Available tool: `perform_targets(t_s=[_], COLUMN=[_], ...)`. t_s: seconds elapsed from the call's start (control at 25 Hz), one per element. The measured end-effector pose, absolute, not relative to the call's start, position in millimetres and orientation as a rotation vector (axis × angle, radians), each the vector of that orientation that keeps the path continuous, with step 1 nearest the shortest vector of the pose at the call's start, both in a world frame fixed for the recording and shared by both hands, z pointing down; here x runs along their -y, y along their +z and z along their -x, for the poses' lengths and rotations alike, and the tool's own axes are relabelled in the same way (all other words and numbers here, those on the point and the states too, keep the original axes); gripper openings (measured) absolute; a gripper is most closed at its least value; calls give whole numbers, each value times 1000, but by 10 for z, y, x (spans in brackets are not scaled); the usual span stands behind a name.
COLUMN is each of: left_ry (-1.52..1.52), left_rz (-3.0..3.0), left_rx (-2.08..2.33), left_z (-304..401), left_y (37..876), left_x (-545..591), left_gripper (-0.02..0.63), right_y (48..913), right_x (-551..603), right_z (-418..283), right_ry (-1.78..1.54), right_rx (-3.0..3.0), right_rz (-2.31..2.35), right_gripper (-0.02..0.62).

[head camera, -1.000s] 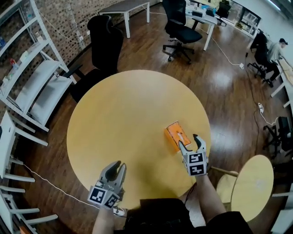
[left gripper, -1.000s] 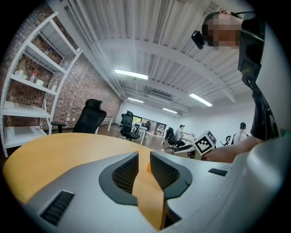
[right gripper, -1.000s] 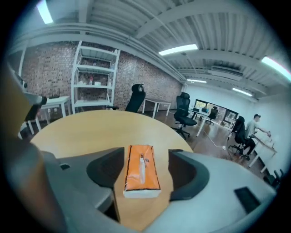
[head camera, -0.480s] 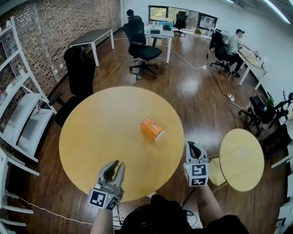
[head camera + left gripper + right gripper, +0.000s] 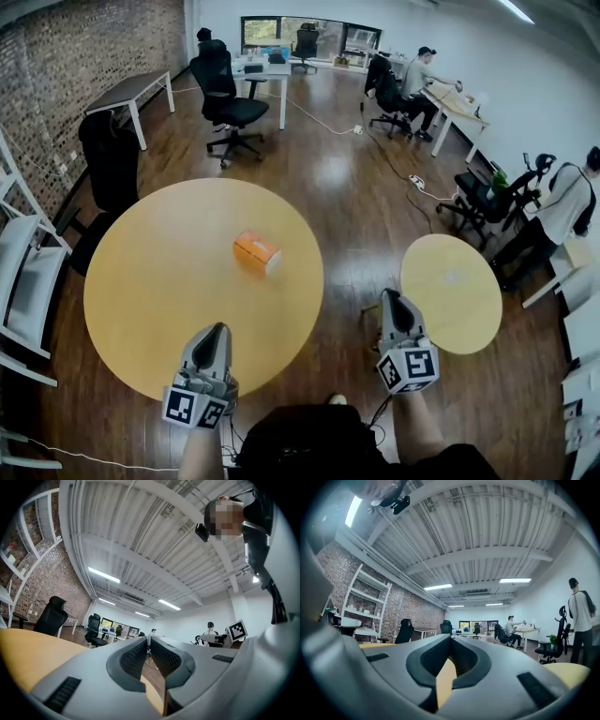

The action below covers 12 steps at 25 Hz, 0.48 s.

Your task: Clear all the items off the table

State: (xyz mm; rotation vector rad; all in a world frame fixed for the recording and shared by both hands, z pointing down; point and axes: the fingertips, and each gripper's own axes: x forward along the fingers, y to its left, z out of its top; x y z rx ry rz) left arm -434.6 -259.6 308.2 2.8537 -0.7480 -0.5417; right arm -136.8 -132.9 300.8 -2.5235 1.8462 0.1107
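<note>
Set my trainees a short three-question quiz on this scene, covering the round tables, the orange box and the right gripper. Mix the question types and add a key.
1. Multiple choice: what lies on the large round table? A) an orange box B) a mug C) nothing
2. True or false: the right gripper is holding the orange box.
3. Short answer: how many round yellow tables show in the head view?
Key: 1 A. 2 False: its jaws are shut with nothing between them, and the box lies apart from it on the table. 3 Two: the large one and a small round table to its right.
</note>
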Motion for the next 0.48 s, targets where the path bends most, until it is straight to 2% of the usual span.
perform_targets(t_s=[0.28,0.48], left_ry=[-546,-443], left_rz=[-2846,-2906], left_rx=[961,864], left_z=[4482,4077], left_y=[3186,3246], left_x=[2379,2155], left_gripper=[0,0], right_y=[3042,3057], right_x=[830,748], right_z=[1382,1122], right_ry=[158,130], right_rx=[-1882,-1918], right_rz=[2375,2347], right_gripper=[2,2])
